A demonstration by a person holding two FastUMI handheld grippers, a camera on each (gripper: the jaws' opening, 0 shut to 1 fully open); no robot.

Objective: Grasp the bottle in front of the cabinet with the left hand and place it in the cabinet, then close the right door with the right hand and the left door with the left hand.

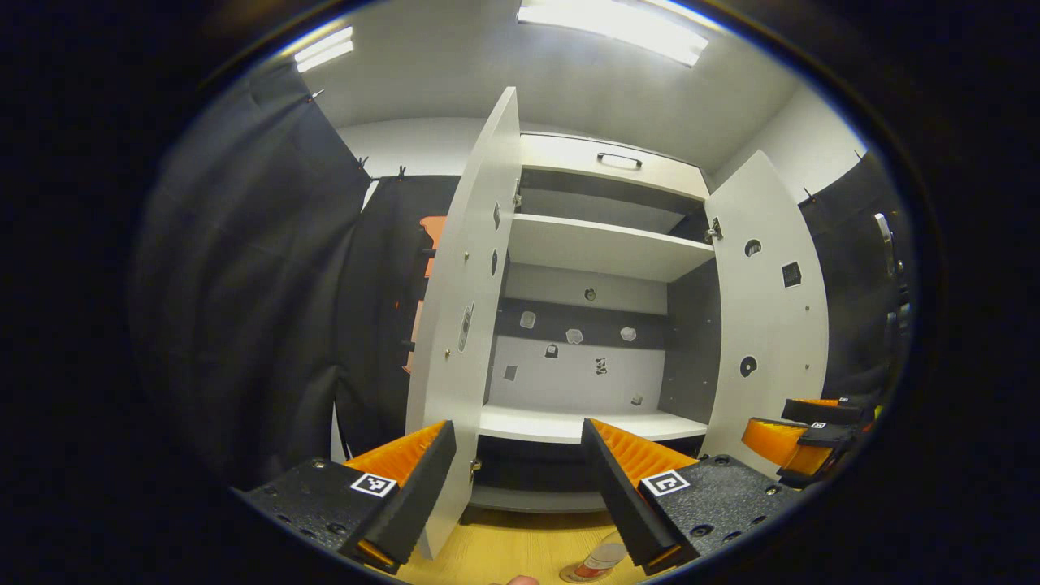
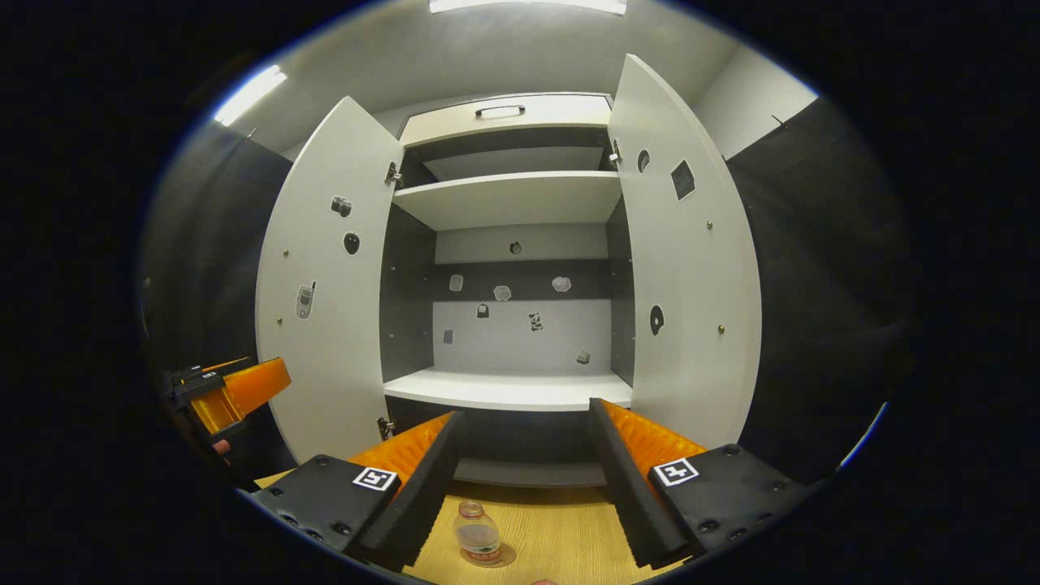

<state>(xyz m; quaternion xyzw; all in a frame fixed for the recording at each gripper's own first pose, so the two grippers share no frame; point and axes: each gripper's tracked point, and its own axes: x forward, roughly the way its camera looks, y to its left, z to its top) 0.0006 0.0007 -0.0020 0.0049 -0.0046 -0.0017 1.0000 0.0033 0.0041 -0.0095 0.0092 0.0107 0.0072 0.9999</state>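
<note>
Bottle [image 2: 478, 535] stands upright on the wooden floor [image 2: 552, 536] before the open cabinet [image 2: 512, 390], below and between the spread fingers of the right gripper [image 2: 520, 479]. Clear plastic, red label. Left gripper [image 1: 520, 487] gapes empty; in its view the bottle sits beneath its right finger.
</note>
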